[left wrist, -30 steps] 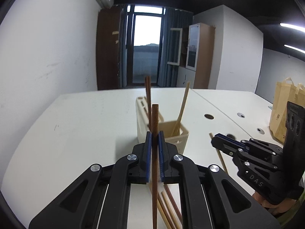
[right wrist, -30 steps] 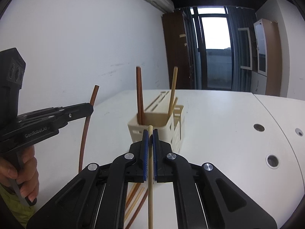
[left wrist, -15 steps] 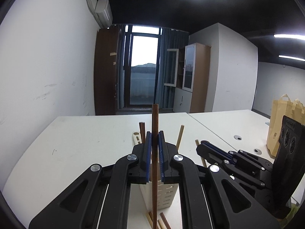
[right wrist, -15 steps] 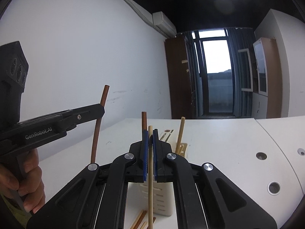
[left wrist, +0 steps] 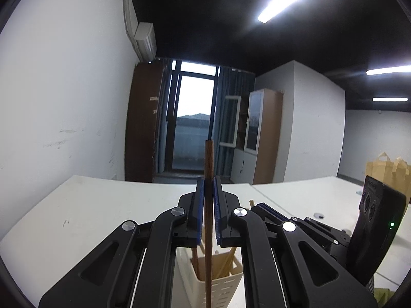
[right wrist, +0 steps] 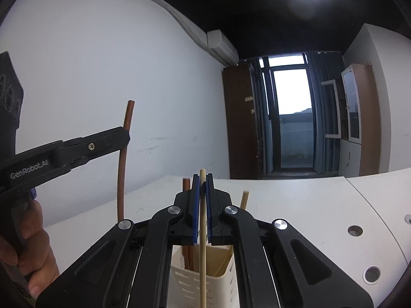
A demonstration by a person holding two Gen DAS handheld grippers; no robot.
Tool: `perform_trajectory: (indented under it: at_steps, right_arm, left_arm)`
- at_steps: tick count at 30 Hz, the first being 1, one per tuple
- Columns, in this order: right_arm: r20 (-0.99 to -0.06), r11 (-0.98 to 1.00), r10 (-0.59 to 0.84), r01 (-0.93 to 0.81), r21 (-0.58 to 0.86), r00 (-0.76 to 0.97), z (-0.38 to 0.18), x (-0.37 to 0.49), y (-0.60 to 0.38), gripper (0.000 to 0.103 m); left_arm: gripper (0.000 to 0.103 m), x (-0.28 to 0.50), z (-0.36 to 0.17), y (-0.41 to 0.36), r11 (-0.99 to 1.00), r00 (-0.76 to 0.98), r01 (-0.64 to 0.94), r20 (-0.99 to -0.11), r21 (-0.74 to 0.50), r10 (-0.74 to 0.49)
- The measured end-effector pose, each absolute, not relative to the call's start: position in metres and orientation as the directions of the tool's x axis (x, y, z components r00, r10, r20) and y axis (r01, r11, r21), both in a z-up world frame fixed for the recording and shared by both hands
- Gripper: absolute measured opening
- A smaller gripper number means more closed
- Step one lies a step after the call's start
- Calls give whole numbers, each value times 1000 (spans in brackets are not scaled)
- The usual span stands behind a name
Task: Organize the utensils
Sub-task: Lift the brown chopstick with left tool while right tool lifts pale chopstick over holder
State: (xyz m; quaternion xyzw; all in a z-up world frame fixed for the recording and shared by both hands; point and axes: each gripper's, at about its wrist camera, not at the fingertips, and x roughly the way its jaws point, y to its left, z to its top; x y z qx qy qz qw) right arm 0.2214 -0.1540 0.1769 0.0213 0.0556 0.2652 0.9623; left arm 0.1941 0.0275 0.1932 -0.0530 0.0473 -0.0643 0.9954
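so my left gripper (left wrist: 208,213) is clamped on a dark brown chopstick (left wrist: 208,179) and my right gripper (right wrist: 202,210) on a pale chopstick (right wrist: 202,231), both upright over the cream holder (right wrist: 203,279) on the table (right wrist: 295,205). my worry: both sticks heading for one opening could knock together or catch the rim and tip the holder.

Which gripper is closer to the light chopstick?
Right. The right gripper is shut on the light chopstick, holding it upright over the holder. The left gripper is off to the side, apart from it, holding a brown chopstick.
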Motion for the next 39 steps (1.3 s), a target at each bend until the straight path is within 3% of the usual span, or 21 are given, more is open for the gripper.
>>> perform_trajectory:
  at_steps: [17,25,30,39]
  right_arm:
    - [225,811,501,-544,213,836,186,245,-175,5]
    - [271,830,468,-523,194,841,184,259,-166,5]
    - [268,832,471,-524,181,840,178,269,-162,5]
    - [222,852,465,-501,152,857,163,274,-163,5]
  left_arm:
    - [6,190,207,37,970,982,134,162,-203,-102]
    - [6,195,208,36,972,969,131,231,-197,-84]
    - [6,203,202,31,975,968,121,238,-186,-75]
    - [6,226,181,16,987,988,102,127,-127,-86]
